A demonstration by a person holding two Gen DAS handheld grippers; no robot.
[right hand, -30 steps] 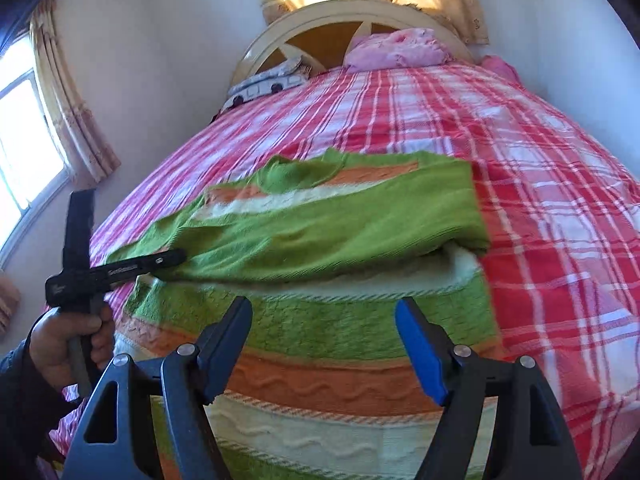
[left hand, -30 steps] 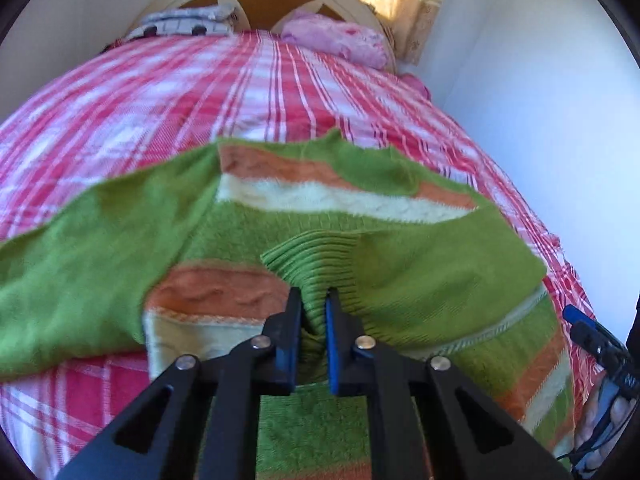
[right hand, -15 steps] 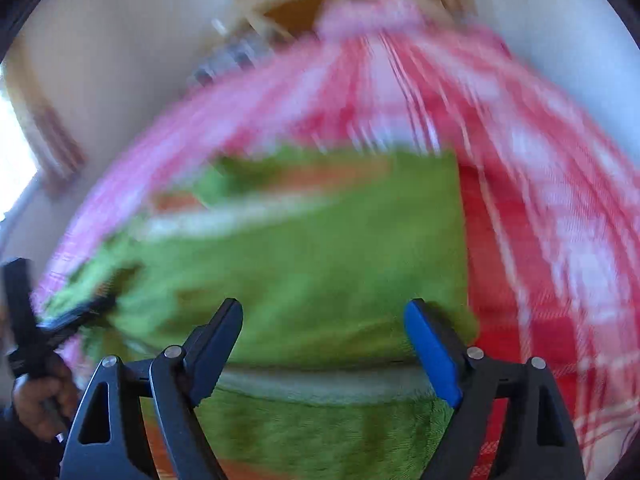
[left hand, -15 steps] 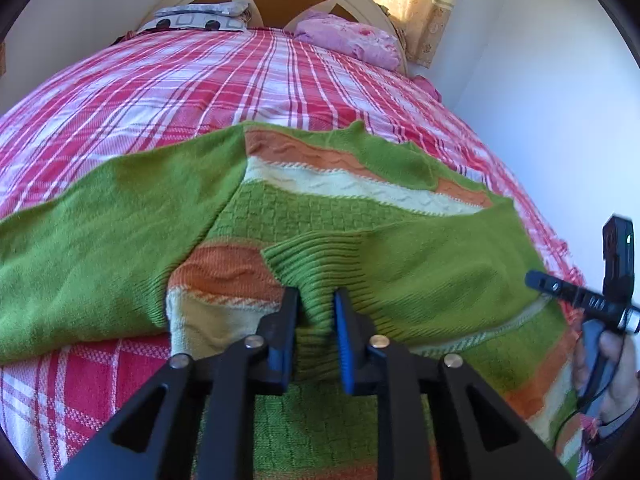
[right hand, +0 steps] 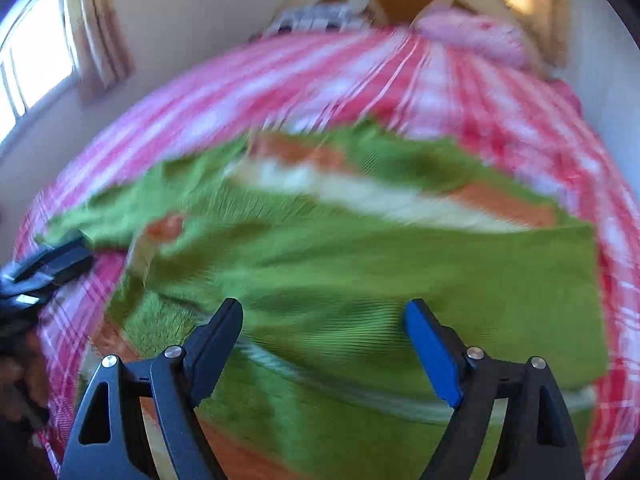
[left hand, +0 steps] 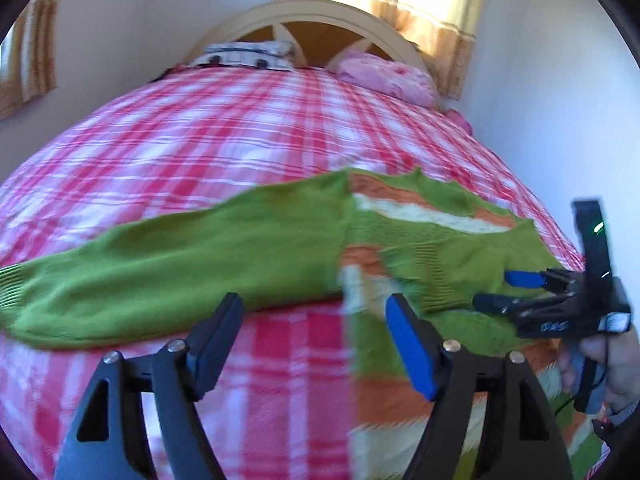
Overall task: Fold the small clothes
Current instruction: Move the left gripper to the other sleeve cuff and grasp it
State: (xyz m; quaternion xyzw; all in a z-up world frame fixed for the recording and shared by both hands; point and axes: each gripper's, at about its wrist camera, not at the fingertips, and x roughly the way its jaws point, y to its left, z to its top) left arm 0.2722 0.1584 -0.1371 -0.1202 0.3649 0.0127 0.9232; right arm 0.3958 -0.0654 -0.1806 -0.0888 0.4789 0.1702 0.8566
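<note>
A green knitted sweater (left hand: 448,248) with orange and cream stripes lies on the bed. One sleeve is folded across its body; the other sleeve (left hand: 168,264) stretches out flat to the left. My left gripper (left hand: 316,320) is open and empty, above the bedspread just below the outstretched sleeve. My right gripper (right hand: 324,320) is open and empty over the folded sleeve (right hand: 400,272). It also shows in the left wrist view (left hand: 500,290), at the sweater's right edge. The left gripper shows blurred at the left edge of the right wrist view (right hand: 44,268).
The bed has a red and white plaid cover (left hand: 224,136). A pink pillow (left hand: 388,80) and a patterned pillow (left hand: 244,54) lie at the cream headboard (left hand: 320,12). White walls stand close on the right, curtained windows behind and left.
My left gripper has let go of the folded sleeve's cuff, opened wide and swung left toward the outstretched sleeve. The right gripper stayed open and moved in over the folded sleeve.
</note>
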